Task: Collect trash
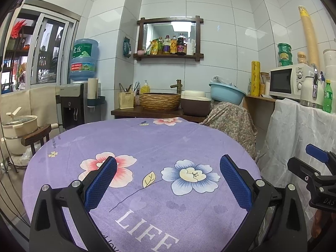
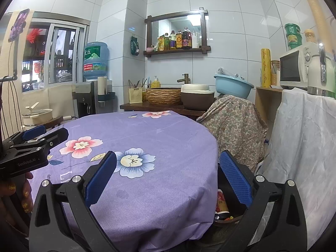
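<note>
I'm seeing only part of a red-labelled bottle (image 2: pixel 221 202) low at the right, the purple tablecloth (image 2: pixel 147 168) and my right gripper's finger (image 2: pixel 235 180) hiding the rest. The picture's edge is cutting off the green soda bottle (image 1: pixel 328 96) at far right. The shelf bottles' (image 1: pixel 172 45) labels are staying too small for me to read.

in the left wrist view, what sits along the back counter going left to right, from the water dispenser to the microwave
water dispenser → chopstick holder → woven basin → brown pot with cream lid → blue plastic basin → yellow roll → microwave
</note>
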Motion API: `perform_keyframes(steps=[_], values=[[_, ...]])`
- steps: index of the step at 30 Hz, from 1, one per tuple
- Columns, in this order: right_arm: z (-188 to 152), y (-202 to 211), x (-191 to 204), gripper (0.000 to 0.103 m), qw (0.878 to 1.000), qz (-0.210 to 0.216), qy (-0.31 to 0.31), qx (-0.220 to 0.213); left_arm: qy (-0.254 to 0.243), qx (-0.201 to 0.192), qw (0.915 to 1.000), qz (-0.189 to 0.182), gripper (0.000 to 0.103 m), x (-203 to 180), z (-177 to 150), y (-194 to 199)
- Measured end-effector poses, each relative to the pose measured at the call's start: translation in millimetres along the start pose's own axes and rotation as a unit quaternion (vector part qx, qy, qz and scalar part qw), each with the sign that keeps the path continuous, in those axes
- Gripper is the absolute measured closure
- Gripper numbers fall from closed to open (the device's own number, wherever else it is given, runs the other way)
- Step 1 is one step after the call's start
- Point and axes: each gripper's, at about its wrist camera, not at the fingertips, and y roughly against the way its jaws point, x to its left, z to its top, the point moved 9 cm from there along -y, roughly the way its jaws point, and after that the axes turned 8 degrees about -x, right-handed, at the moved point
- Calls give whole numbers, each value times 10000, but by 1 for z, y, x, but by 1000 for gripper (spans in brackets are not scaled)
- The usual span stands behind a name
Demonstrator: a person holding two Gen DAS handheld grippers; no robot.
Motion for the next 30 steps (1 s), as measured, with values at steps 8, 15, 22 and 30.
perform_keyframes(steps=[8, 15, 22, 30], values=[[0, -1, -1, 6, 10000, -5, -7, 1, -78, -43, 9999, 72, 6, -1, 1, 1], [-2, -2, -1, 6, 10000, -40, -21, 9, -63, -27, 10000, -25, 6, -2, 1, 0], [-4, -2, 0, 6, 10000, -72, -31, 11, -72, -55, 9999, -52, 6, -2, 2, 1], [-4, -2, 0, 6, 10000, -72, -39, 22, -136, -57, 9999, -79, 6, -5, 2, 1]])
